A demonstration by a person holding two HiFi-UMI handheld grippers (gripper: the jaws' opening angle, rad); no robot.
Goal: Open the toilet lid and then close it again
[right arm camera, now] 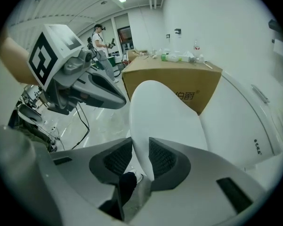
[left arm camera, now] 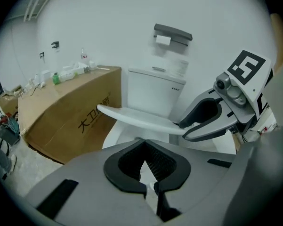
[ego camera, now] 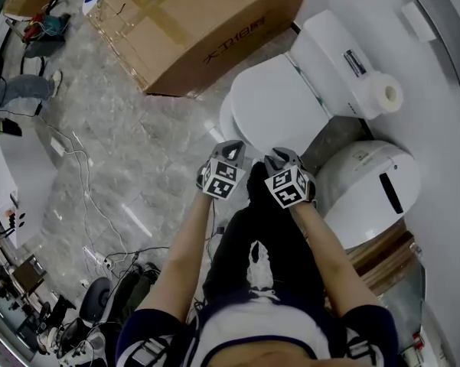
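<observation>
The white toilet lid [ego camera: 279, 102] lies over the bowl just ahead of both grippers. In the left gripper view the lid [left arm camera: 136, 117] shows edge-on, raised a little off the seat. My right gripper [right arm camera: 140, 149] is shut on the lid's front edge [right arm camera: 165, 117], with one pad on each face. From the left gripper view, the right gripper [left arm camera: 202, 124] straddles that edge. My left gripper [left arm camera: 145, 161] is shut on nothing and hangs beside the right one, a little short of the lid. In the head view the left gripper [ego camera: 230, 150] and right gripper [ego camera: 282, 159] are side by side.
The toilet tank [ego camera: 329, 48] stands against the white wall, with a paper roll [ego camera: 384, 94] beside it. A round white bin [ego camera: 367, 186] is to the right. A large cardboard box [ego camera: 207, 29] is to the left. Cables [ego camera: 84, 167] trail across the marble floor. A person [right arm camera: 100, 36] stands far off.
</observation>
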